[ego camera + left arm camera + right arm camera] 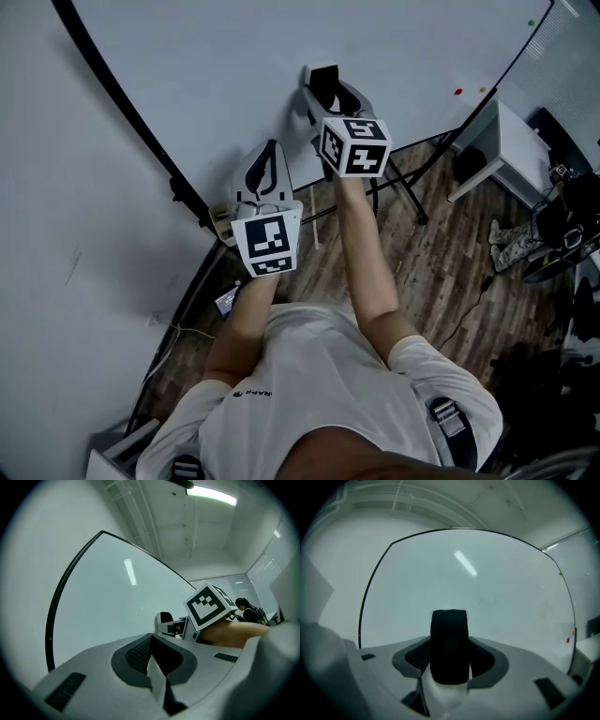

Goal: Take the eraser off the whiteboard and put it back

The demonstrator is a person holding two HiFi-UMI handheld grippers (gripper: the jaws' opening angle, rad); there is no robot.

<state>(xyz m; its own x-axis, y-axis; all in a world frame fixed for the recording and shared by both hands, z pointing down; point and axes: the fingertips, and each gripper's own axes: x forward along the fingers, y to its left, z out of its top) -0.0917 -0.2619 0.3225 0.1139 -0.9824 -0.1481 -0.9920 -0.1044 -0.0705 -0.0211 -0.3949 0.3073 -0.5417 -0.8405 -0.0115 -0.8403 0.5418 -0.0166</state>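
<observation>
The right gripper (327, 92) pinches the eraser (449, 644), a matte black block with rounded corners that stands on end between its two jaws, its far end turned toward the whiteboard (487, 597). The eraser is in front of the board's lower part, about midway between its left and right edges. No view shows whether it touches the surface.

The left gripper (152, 660) hangs beside and below it, nearer the board's bottom edge. Its jaws are pressed together with nothing between them.

Both grippers are smooth light-grey moulded plastic, and their dark jaw pads have a fine meshed texture. Each carries a white cube (355, 144) printed with black square marker patterns.

The whiteboard is glossy and blank, mirrors a strip light, and has a thin black frame. Small round magnets sit near its right edge: a red one (458, 92), a yellowish one (483, 90) and a green one (531, 22) higher up.

The board stands on black legs (405, 192) over a floor (441, 272) of grey-brown wood-grain planks.

The person wears a white short-sleeved shirt (319, 394). A small line of dark print sits near its left shoulder, too small to read.
</observation>
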